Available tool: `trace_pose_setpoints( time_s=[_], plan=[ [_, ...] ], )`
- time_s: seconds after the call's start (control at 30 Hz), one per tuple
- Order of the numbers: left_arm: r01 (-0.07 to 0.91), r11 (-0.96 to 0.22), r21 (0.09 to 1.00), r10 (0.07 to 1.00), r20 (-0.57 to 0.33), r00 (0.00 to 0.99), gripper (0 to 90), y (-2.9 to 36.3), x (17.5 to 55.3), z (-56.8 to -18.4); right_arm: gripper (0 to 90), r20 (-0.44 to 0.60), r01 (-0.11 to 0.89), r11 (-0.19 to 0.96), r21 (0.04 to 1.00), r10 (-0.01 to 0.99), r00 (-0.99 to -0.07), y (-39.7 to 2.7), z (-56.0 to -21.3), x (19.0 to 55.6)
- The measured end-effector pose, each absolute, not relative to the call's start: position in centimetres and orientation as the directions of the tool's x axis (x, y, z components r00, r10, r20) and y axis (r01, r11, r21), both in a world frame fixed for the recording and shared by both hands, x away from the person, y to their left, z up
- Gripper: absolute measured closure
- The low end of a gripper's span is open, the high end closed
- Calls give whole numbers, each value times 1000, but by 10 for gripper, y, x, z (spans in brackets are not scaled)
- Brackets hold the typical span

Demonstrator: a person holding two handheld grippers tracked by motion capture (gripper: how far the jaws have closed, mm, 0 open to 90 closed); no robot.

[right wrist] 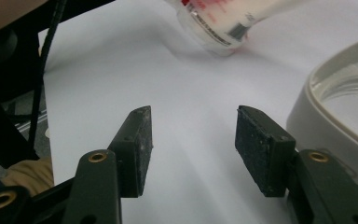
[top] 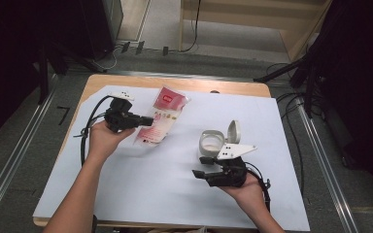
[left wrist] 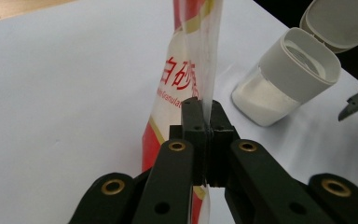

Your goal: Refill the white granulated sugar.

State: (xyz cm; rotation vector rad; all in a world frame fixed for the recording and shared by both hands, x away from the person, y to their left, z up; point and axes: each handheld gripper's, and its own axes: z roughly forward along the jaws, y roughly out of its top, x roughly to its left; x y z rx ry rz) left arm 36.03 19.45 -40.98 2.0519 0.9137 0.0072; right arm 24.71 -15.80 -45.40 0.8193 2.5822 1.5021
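High view: the right gripper [top: 200,166] sits just short of the open jar [top: 211,143]. Left gripper view: fingers [left wrist: 192,122] clenched on the sugar bag [left wrist: 179,77]. Right gripper view: fingers [right wrist: 136,140] released, jar [right wrist: 335,116] right of them. Likely next step: steady the jar, then tip the bag over it.

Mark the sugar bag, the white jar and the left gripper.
sugar bag [top: 161,119], high view, printed front.
white jar [left wrist: 279,79], left gripper view, side wall.
left gripper [left wrist: 204,122], left gripper view, where its jaws pinch the bag.
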Motion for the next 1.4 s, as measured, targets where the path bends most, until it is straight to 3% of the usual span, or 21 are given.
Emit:
trace_pose_setpoints(
  time_s=[0.97, 1.4],
  plan=[
    [589, -389, 708, 585, -304, 752, 871, 237, 316, -428, 470, 201, 418, 393, 819, 485, -851, -164, -454, 251],
    [572, -389, 722, 568, -300, 766, 757, 241, 313, -429, 469, 195, 416, 397, 818, 490, -850, -165, -454, 253]
  ],
)
